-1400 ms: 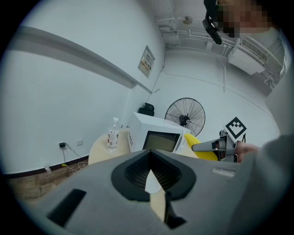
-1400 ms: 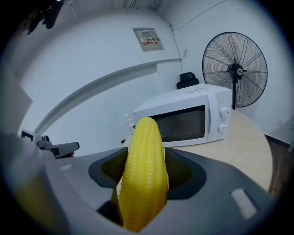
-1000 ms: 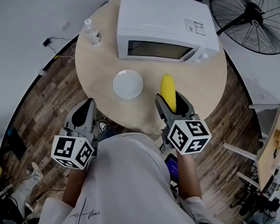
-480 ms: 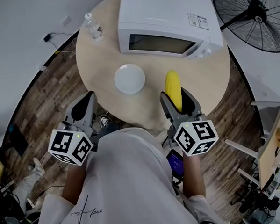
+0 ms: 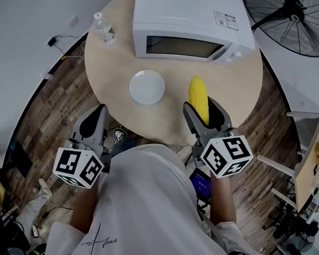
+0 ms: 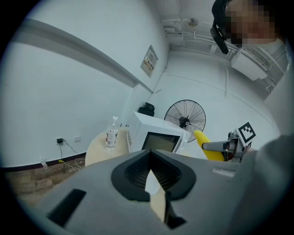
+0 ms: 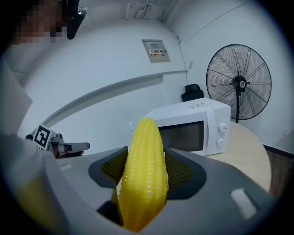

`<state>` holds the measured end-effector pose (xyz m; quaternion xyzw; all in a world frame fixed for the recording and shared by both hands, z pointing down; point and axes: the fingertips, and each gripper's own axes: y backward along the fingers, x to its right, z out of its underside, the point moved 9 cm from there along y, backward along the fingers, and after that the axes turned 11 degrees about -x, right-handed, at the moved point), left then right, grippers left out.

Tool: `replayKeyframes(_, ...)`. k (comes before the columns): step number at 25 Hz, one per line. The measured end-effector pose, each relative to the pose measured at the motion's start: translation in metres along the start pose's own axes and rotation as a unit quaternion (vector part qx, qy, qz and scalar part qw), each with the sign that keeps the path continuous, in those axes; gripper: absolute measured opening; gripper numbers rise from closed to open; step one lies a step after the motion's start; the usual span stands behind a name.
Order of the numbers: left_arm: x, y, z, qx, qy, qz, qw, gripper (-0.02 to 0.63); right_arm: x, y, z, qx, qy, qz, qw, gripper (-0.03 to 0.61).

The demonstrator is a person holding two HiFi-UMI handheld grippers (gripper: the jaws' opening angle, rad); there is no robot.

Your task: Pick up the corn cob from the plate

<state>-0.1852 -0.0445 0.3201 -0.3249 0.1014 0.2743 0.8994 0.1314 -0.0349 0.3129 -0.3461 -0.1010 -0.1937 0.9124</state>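
Observation:
A yellow corn cob (image 5: 198,98) sticks forward out of my right gripper (image 5: 202,107), which is shut on it above the table's near right part. In the right gripper view the cob (image 7: 143,174) fills the gap between the dark pads. The white plate (image 5: 146,87) lies bare on the round table (image 5: 165,124), to the left of the cob. My left gripper (image 5: 94,119) hangs below the table's near left edge, shut with nothing in it (image 6: 149,176). The left gripper view also catches the held cob (image 6: 207,146) off to the right.
A white microwave (image 5: 186,19) stands at the back of the table with its door closed. A water bottle (image 5: 104,33) stands at the back left edge. A large floor fan (image 5: 293,22) is beyond the table at the right. Wood floor surrounds the table.
My right gripper with the cob has drifted slightly right, away from the plate. The left gripper has hardly moved.

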Motion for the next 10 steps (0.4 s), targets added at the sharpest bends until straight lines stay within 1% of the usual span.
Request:
replayKeyframes(5, -0.0027, -0.0017, 0.0034, -0.006, 0.003, -0.003, 1.0, -0.006, 0.0027, -0.0025, -0.0014, -0.007, 0.003, 0.0, 1.0, 0.267)
replayKeyframes(10, -0.0048, -0.0039, 0.0025, -0.003, 0.006, -0.004, 1.0, -0.006, 0.0024, -0.0067, -0.0025, -0.011, 0.008, -0.005, 1.0, 0.267)
